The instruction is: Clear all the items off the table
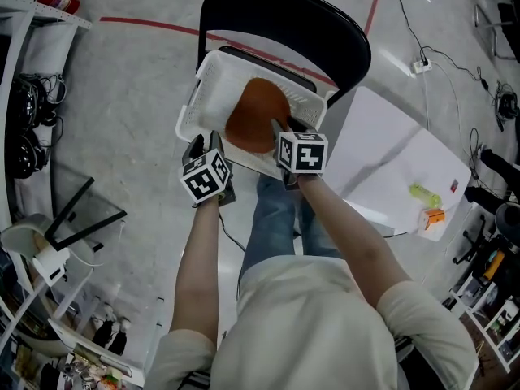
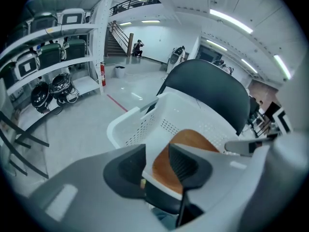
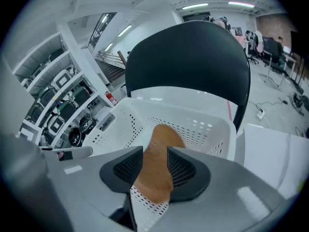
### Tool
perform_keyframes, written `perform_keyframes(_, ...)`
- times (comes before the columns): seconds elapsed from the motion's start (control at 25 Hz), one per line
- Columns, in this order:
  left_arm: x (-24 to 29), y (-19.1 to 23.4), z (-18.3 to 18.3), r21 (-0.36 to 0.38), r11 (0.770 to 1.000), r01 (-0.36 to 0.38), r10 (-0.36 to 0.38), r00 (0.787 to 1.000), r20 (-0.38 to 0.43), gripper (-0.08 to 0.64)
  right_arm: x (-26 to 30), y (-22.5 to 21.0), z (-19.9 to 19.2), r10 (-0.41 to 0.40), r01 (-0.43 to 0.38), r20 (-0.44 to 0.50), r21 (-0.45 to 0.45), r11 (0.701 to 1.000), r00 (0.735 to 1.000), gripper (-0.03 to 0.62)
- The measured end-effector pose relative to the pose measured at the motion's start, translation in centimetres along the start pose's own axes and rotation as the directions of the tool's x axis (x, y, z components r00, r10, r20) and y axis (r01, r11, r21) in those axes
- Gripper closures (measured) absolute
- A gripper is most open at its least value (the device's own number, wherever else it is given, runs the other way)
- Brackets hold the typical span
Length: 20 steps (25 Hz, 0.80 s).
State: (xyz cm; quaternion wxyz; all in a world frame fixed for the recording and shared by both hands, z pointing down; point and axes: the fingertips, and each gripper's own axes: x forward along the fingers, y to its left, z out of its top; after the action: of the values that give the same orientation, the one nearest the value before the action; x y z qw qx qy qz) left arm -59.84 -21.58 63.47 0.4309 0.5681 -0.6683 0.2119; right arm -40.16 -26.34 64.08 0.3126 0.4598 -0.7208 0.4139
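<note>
A white perforated basket sits on the seat of a black chair, and a flat orange-brown piece lies inside it. My left gripper is at the basket's near left rim. In the left gripper view the left gripper stands open, its pads wide apart on either side of the basket rim. My right gripper is at the near right rim. In the right gripper view the right gripper is open a little, and the basket wall and the orange-brown piece show in its gap.
A white table stands to the right of the chair, with a yellow-green item and a small orange item near its far end. Shelving with gear lines the left side. Cables and a power strip lie on the floor.
</note>
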Motion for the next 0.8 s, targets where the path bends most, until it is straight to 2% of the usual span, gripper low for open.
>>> perform_keyframes(0.12, -0.2, -0.1, 0.0, -0.005, 1.000, 0.007, -0.007, 1.000, 0.003, 0.413, -0.2, 0.5, 0.1, 0.007, -0.007, 0.007, -0.033, 0.999, 1.000, 0.443)
perform_keyframes(0.44, -1.0, -1.6, 0.1, 0.019, 0.999, 0.041, -0.041, 0.999, 0.004, 0.419, -1.7, 0.1, -0.6, -0.009, 0.009, 0.013, -0.014, 1.000, 1.000, 0.449)
perform_keyframes(0.8, -2.3, -5.2, 0.6, 0.089, 0.991, 0.102, -0.103, 0.995, 0.003, 0.439, -4.3, -0.4, -0.1, -0.022, 0.021, 0.055, 0.008, 1.000, 0.998, 0.467)
